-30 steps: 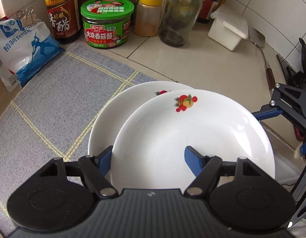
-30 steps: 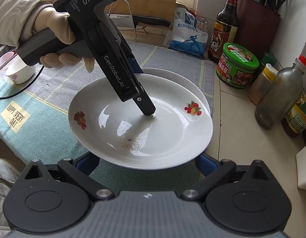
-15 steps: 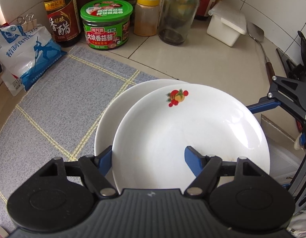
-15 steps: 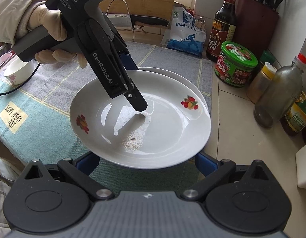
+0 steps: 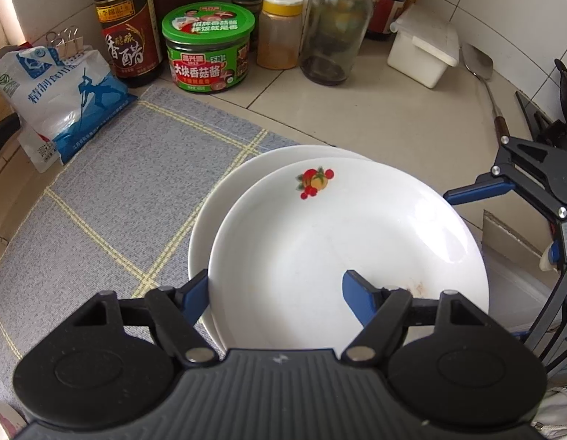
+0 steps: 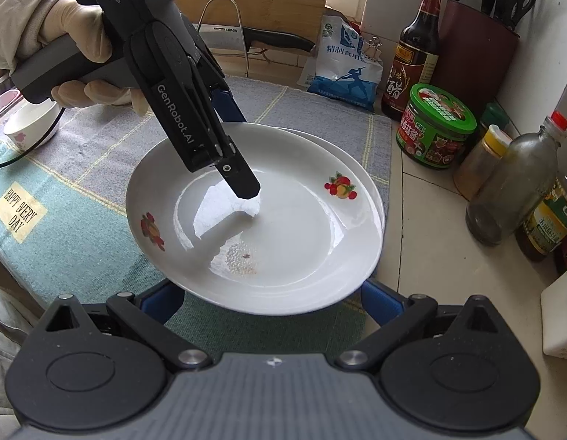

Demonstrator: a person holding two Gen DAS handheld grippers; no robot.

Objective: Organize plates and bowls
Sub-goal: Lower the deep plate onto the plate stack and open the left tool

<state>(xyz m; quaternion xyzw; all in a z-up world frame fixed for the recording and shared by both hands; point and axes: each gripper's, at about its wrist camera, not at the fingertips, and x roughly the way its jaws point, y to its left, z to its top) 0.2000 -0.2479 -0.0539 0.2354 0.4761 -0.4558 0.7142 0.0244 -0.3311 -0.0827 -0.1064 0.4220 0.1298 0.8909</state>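
White china: two plates stacked on a grey checked cloth (image 5: 118, 183) spread over the tiled tabletop (image 5: 375, 121).

- Top plate (image 5: 338, 249): fruit print on its rim. It sits off-centre on the lower plate (image 5: 217, 205), whose rim shows as a crescent from 9 to 12 o'clock in the left wrist view. A few reddish specks in its well.
- Left tool (image 5: 276, 284): held by a gloved hand (image 6: 81, 36), pointing steeply down. It straddles the top plate's rim, one finger outside the rim and the other inside the well, touching the china. Jaws are beginning to open, with the rim between them.
- Right tool (image 6: 270, 293): at the plate's 6 o'clock edge in its own view. Jaws stand wide, with the fingertips hidden under the near rim. No grip on the plate can be seen.
- Small bowl (image 6: 30, 124): on the cloth at 10 o'clock from the plates, well apart, partly behind the hand.
- Back of tabletop, 12 to 2 o'clock in the right wrist view: salt bag (image 5: 63, 99), dark vinegar bottle (image 5: 127, 29), green-lidded jar (image 5: 208, 47). All upright, clear of the plates.
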